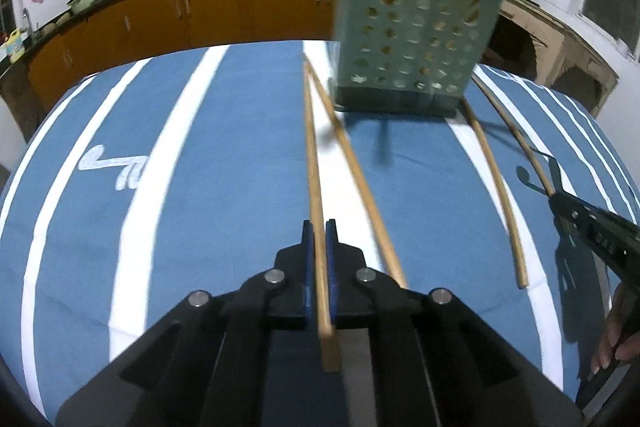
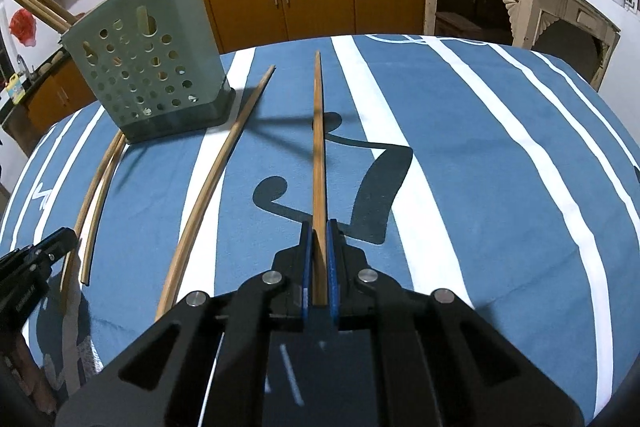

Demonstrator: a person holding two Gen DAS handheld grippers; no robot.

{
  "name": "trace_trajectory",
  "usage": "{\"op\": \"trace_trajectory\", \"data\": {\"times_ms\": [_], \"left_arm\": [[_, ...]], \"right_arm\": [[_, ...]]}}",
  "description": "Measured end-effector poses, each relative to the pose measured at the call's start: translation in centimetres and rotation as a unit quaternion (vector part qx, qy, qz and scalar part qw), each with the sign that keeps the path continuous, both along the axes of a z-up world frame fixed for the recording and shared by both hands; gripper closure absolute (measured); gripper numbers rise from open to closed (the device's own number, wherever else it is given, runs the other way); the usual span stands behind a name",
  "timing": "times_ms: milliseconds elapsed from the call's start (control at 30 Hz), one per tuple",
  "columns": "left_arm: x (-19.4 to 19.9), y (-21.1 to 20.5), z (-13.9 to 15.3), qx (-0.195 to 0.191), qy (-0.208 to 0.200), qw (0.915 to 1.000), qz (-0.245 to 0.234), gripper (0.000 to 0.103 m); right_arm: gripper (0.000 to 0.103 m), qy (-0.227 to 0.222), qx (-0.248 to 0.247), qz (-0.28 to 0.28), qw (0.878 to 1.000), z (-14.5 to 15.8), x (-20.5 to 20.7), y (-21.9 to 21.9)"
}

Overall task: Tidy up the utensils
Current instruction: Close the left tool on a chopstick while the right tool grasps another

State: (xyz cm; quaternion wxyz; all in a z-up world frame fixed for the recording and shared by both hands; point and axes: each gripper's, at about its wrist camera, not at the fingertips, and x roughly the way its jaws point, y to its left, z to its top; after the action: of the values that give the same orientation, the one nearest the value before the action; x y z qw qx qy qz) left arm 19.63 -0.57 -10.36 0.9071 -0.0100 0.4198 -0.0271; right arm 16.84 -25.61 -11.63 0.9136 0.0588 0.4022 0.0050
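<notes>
Left tongs (image 1: 319,227) pinching one wooden chopstick (image 1: 312,155) near its butt end, tip aimed at the green holder (image 1: 416,27). Right tongs (image 2: 319,227) clamped on another chopstick (image 2: 318,147) the same way. Two more loose sticks (image 1: 496,187) lying flat on the blue striped tabletop (image 1: 200,187) between both tongs. Holder upright at the far side, already stuffed with a few sticks poking out the top.
</notes>
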Motion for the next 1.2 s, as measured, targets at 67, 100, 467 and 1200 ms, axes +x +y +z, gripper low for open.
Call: {"op": "trace_trajectory", "data": {"times_ms": [67,100,467,1200], "left_arm": [[0.1,0.9,0.0,-0.003,0.000,1.0000,0.009,0.096],[0.3,1.7,0.0,-0.003,0.000,0.9998,0.018,0.096],[0.8,6.7,0.0,-0.038,0.015,0.9987,0.030,0.090],[-0.5,5.9,-0.2,0.002,0.012,0.9998,0.015,0.088]], "right_arm": [[0.095,0.000,0.002,0.001,1.000,0.0,0.0,-0.1],[0.095,0.000,0.002,0.001,1.000,0.0,0.0,-0.1],[0.095,0.000,0.008,-0.007,1.000,0.0,-0.3,-1.2],[0.094,0.001,0.001,-0.005,1.000,-0.1,-0.4,-1.0]]}}
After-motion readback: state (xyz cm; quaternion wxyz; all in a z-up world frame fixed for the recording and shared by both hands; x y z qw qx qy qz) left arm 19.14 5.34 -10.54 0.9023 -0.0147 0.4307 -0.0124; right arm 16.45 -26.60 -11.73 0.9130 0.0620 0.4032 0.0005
